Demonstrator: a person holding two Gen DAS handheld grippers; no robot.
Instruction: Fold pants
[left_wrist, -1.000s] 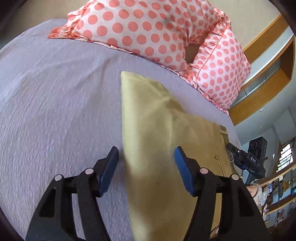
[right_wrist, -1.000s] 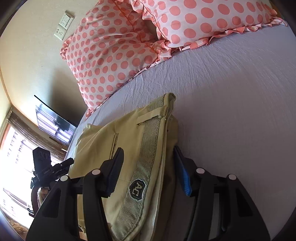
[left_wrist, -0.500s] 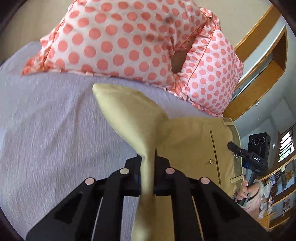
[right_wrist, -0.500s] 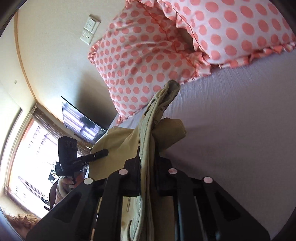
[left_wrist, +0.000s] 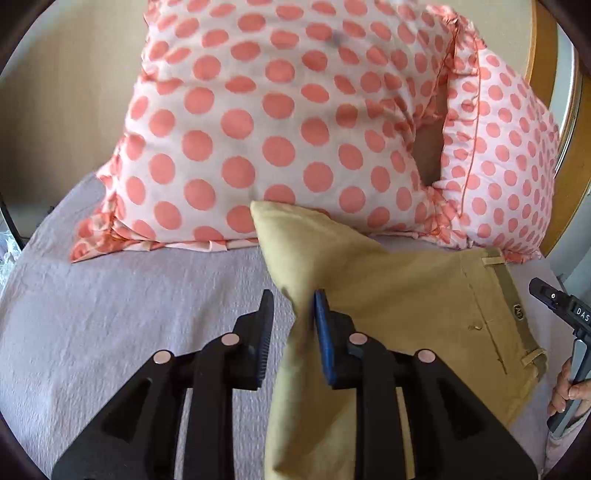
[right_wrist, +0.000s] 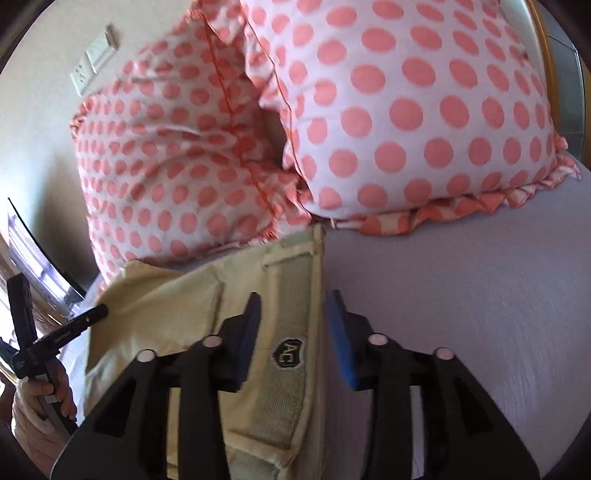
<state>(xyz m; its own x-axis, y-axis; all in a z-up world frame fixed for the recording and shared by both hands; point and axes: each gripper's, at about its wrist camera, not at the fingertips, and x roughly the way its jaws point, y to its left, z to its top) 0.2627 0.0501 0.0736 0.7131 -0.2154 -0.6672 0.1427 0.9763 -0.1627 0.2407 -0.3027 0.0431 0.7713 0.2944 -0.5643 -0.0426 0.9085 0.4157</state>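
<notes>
Khaki pants (left_wrist: 417, 302) lie folded on a lilac bedsheet (left_wrist: 129, 317), close to the pillows. In the left wrist view my left gripper (left_wrist: 291, 314) has its jaws partly apart, with a pinched ridge of pant fabric standing between them and resting against the right blue pad (left_wrist: 322, 325). In the right wrist view the waistband (right_wrist: 291, 332) with a dark logo patch (right_wrist: 289, 352) lies flat between the parted fingers of my right gripper (right_wrist: 293, 314), which is open.
Two white pillows with coral polka dots (left_wrist: 258, 122) (right_wrist: 406, 103) lean at the head of the bed just beyond the pants. A wooden headboard (left_wrist: 569, 184) is at the right. A wall outlet (right_wrist: 94, 59) is on the beige wall.
Both grippers were shut on lifted pant fabric half a second ago; now both have opened, the pants have dropped onto the sheet nearer the pillows, and both views have moved forward.
</notes>
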